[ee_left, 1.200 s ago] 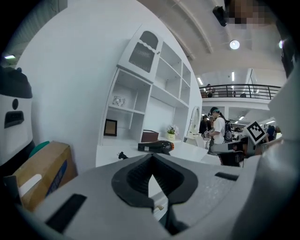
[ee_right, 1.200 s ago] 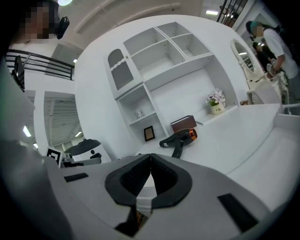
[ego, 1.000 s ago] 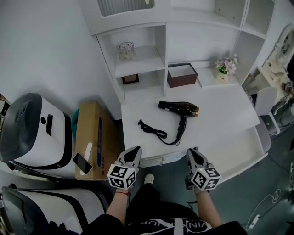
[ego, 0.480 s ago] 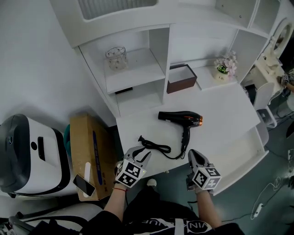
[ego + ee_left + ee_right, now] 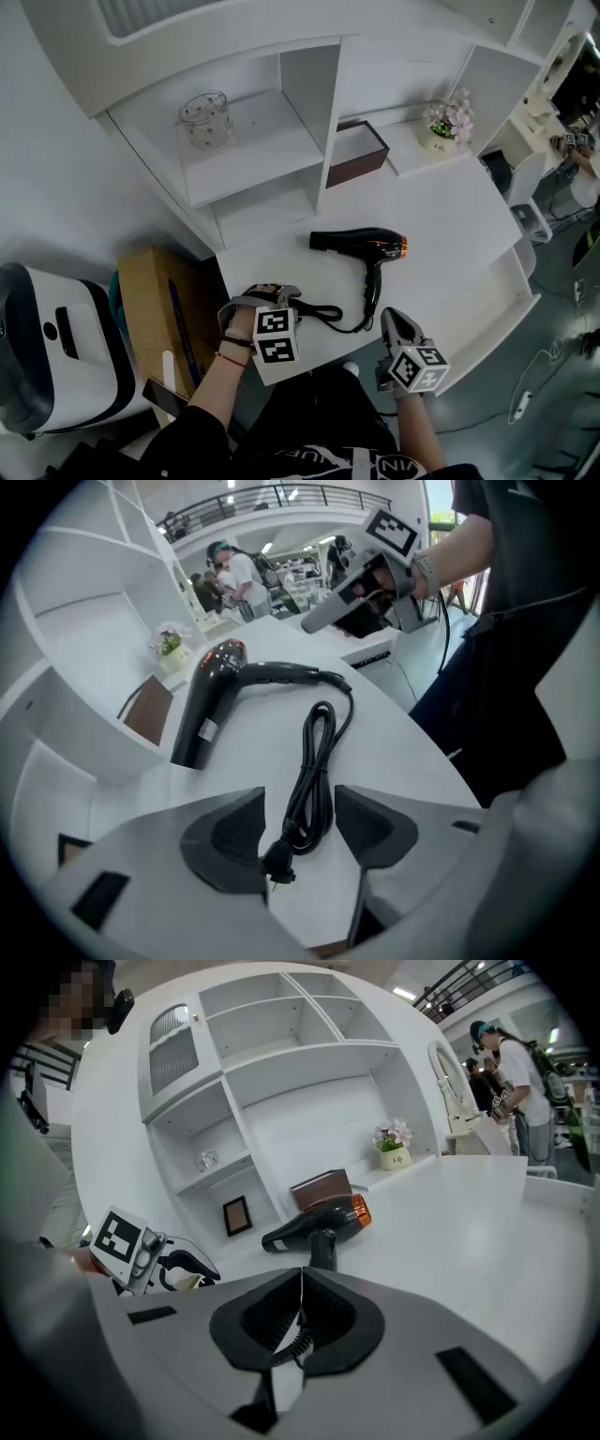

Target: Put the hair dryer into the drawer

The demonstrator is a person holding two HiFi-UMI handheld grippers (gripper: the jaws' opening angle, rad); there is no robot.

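On desk centre: hair dryer, cord trailing near-left. The left gripper jaws are opening astride the plug end, no pinch yet; right gripper pressed together, empty. Risk: pulling by cord alone cd drag dryer off near edge.

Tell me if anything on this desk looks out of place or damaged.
Only the hair dryer: it lies on its side on the desk, its bundled cord trailing to the front edge, the plug between the opening jaws of the left tool. Nothing looks spilled or broken.
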